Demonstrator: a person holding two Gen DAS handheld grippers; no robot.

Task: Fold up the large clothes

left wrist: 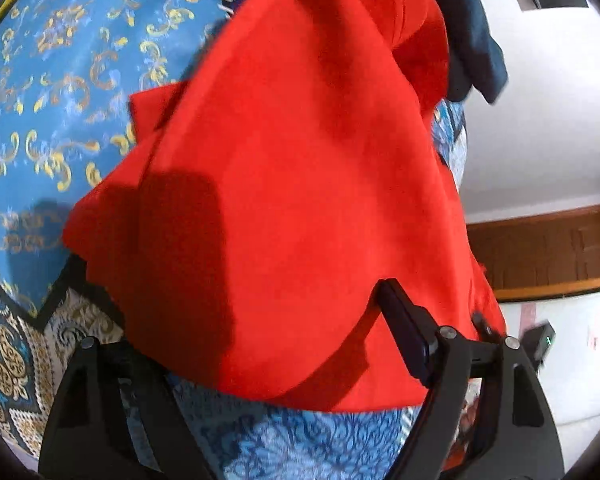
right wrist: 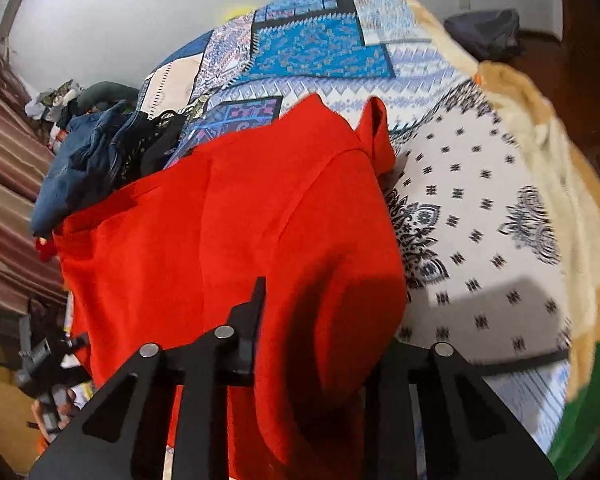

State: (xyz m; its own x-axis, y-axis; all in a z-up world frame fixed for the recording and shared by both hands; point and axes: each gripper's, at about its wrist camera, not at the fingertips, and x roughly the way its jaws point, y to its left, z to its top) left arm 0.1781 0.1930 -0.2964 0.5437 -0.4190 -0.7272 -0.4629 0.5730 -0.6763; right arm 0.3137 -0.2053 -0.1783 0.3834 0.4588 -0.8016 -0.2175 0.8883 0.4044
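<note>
Where the red garment (left wrist: 300, 184) draped over both tools, much went unseen. Left gripper (left wrist: 256, 344): one finger (left wrist: 408, 332) stood out against the cloth with red fabric on either side of it; the opposite finger lay buried beneath the fold, so whether the pair was clamped on the cloth or merely spread under it could not be told. Right gripper (right wrist: 324, 320): one finger (right wrist: 252, 320) showed on the near surface of the garment (right wrist: 236, 248); its partner was covered by a hanging lobe of cloth, and its closure was likewise impossible to judge.

Item, red garment: plain, unprinted, matte weave, a seam line running across one panel; lifted and bunched in soft folds, lower hem drooping around the tool frames, a short sleeve or corner sticking up at the far end. Position: raised just above a bed, over the patterned bedspread (right wrist: 480, 208), upper end near a heap of dark blue clothes (right wrist: 92, 160).

Item, bedspread (left wrist: 60, 80): patchwork of blue, white and gold prints, edges smeared by blur. Item, dark blue cloth (left wrist: 472, 40): cut off by the frame's top edge. Item, wooden furniture (left wrist: 548, 248): partly visible against a white wall.
</note>
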